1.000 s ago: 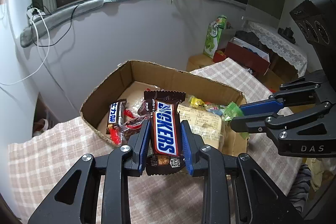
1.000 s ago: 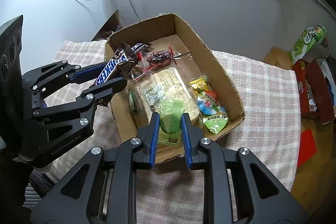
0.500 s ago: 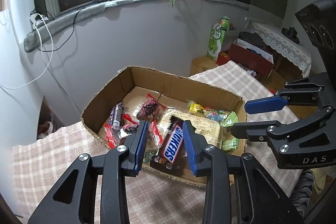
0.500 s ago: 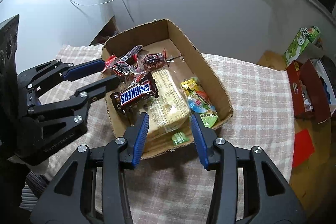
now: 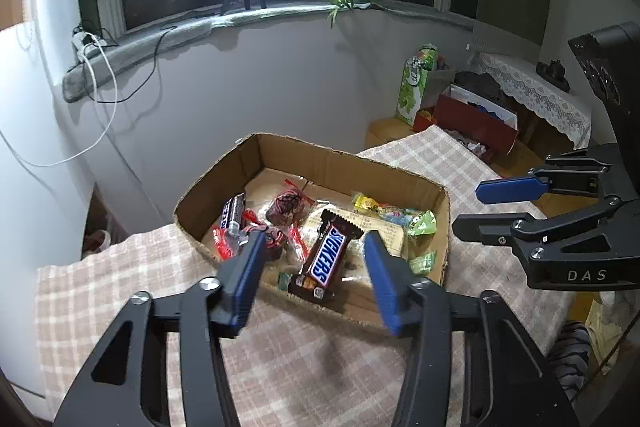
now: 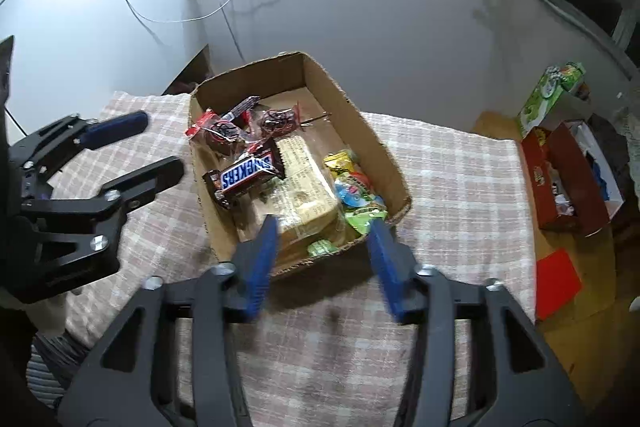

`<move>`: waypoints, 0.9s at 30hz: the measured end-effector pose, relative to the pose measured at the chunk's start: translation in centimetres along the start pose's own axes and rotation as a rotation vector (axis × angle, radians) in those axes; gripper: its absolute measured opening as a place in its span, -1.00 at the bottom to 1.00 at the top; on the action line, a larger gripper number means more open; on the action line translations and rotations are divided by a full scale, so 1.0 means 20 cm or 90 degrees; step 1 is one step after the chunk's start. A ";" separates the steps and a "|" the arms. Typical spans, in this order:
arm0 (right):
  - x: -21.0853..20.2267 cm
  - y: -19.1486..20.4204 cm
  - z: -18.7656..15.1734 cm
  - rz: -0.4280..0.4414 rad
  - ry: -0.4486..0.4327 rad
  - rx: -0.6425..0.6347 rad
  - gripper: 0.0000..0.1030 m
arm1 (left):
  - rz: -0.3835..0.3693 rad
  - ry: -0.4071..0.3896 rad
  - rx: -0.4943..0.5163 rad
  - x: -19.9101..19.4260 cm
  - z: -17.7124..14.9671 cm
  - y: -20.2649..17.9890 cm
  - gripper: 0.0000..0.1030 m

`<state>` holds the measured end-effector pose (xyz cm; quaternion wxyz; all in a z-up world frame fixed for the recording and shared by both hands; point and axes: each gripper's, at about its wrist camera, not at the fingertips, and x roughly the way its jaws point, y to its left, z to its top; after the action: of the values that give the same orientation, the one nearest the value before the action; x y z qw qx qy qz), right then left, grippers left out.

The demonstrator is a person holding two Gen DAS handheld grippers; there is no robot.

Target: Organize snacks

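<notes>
Checked cloth (image 5: 120, 291) covers the table; on it the cardboard box (image 5: 400, 183) holds the Snickers bar (image 5: 329, 259) near its front wall. Both my 2 grippers, left (image 5: 312, 279) and right (image 6: 324, 263), hang spread and empty (drop seemingly done). Next I need another loose snack, none visible.

the box (image 6: 352, 107) is plain brown cardboard, matt, with rough, frayed edges. the snickers bar (image 6: 248, 173) has a glossy brown plastic wrapper, and the sweets (image 6: 276, 119) beside it sit in clear, crinkled film. the tablecloth (image 6: 460, 187) is soft woven checked cloth. both the left gripper (image 5: 312, 283) and right gripper (image 6: 324, 259) look like matt black plastic with blue pads and shiny metal screws
</notes>
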<state>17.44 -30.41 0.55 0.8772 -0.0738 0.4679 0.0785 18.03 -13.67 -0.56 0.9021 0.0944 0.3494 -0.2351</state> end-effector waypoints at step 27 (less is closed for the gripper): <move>-0.12 -0.01 -0.08 -0.056 -0.070 -0.002 0.65 | 0.057 -0.045 -0.037 -0.19 -0.04 -0.03 0.42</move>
<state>14.92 -31.04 1.65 0.9042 -0.0910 0.4150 0.0440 14.77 -12.61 1.33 0.9258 0.0756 0.3195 -0.1875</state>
